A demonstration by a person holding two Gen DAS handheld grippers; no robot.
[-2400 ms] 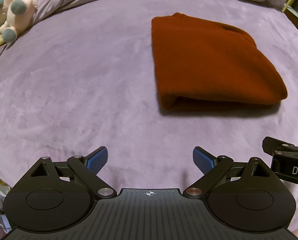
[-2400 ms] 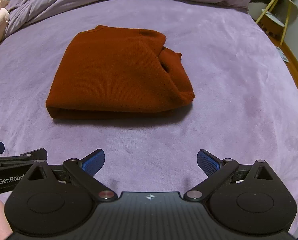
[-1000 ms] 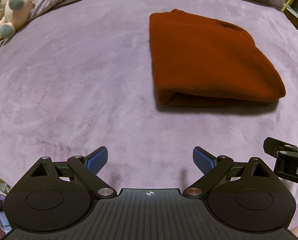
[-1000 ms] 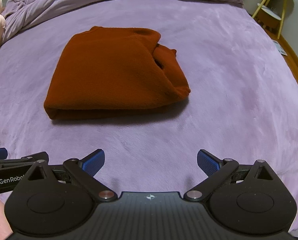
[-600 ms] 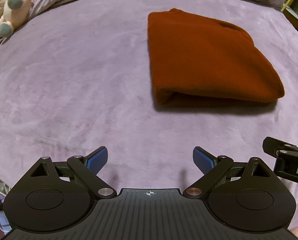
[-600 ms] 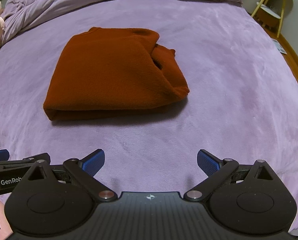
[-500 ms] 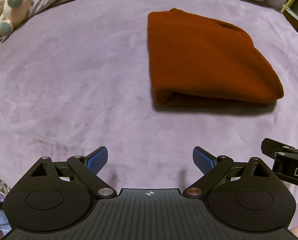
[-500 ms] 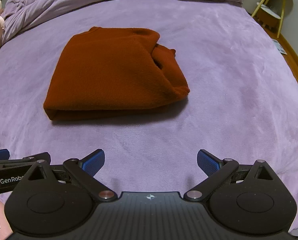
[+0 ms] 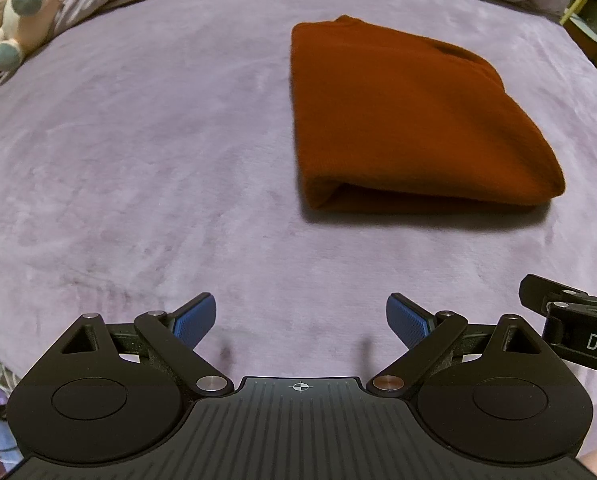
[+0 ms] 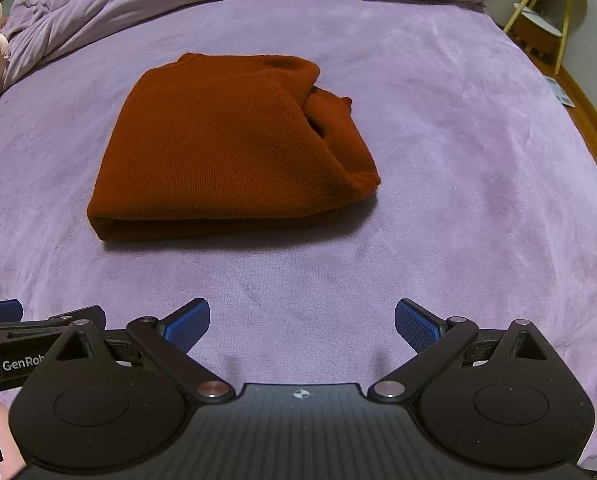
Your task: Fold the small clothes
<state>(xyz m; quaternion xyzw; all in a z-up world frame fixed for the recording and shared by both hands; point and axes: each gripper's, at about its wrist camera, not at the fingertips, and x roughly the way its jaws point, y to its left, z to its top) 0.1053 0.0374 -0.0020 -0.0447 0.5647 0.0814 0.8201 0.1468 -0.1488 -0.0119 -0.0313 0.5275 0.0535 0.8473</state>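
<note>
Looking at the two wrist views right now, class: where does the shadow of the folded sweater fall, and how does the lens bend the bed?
Left wrist view: the rust sweater casts a soft dark band along its near edge onto the purple blanket; fisheye curves the bed's far edge into an arc. Right wrist view: the same shadow lies under the sweater's near fold and right corner; the blanket bulges, and the yellow side table leans at the rim.

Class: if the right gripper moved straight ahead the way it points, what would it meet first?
Probably the sweater, at its near folded edge. The open right gripper points at it over bare blanket; depth is uncertain.
</note>
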